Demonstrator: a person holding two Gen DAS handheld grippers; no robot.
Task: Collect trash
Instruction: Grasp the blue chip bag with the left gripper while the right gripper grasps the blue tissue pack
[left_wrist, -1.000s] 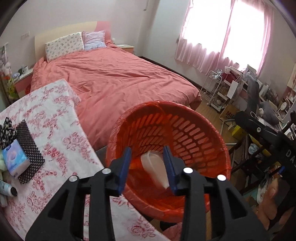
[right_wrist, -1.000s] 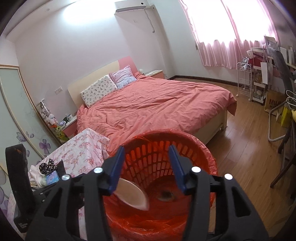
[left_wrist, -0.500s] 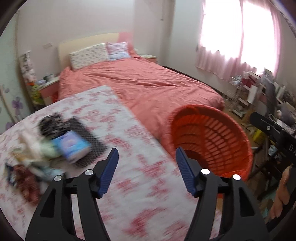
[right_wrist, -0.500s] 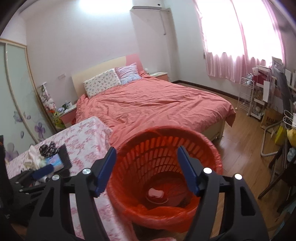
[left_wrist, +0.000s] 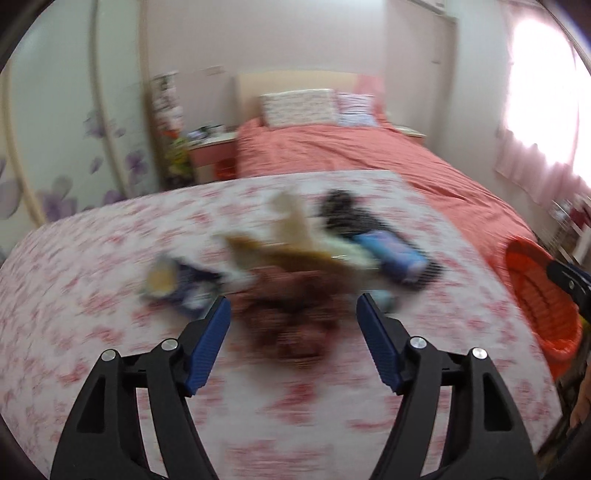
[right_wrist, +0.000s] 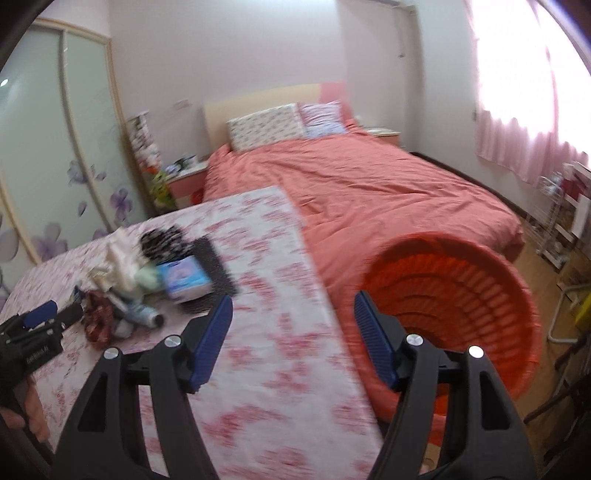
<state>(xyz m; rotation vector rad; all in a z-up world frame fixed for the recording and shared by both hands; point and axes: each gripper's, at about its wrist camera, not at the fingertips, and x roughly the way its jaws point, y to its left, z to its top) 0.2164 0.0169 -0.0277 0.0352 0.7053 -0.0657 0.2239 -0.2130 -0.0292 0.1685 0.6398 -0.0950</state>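
Note:
A blurred pile of trash lies on the table with the floral cloth: pale wrappers, a dark red crumpled thing and a blue packet. My left gripper hovers just short of the dark red thing, its jaws opening with nothing between them. My right gripper is open and empty over the table's right edge, beside the red plastic basket. The pile and the left gripper show at the left of the right wrist view.
A bed with a coral cover stands behind the table and basket. A sliding wardrobe with flower prints lines the left wall, with a nightstand next to it. A wire rack and wooden floor are at the right.
Both grippers held pale plastic pieces over the basket, then let go and widened their jaws. Both have swung left, the left one onto the trash pile, the right one to the table's edge.

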